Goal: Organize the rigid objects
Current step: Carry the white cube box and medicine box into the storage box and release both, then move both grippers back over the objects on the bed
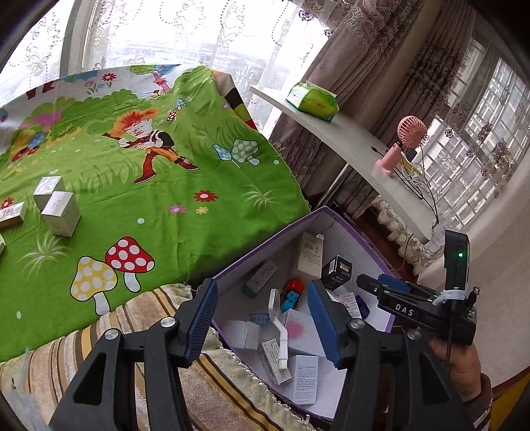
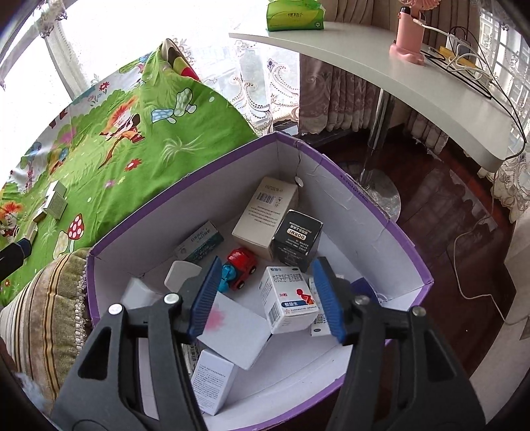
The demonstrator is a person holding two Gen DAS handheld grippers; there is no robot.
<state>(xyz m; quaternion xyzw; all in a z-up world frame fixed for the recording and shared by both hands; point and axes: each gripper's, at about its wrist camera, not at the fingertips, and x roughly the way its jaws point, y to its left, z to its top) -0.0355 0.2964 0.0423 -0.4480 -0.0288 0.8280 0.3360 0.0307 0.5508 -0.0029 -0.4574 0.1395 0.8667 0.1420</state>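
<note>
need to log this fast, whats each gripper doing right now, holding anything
Left gripper: open, holding nothing, above the purple box.
Right gripper: open, holding nothing, over the same box.

A home, likely a bedroom: a bed under a green cartoon mushroom sheet, lace curtains on big windows, and a curved white tabletop with tissue pack and pink fan.
</note>
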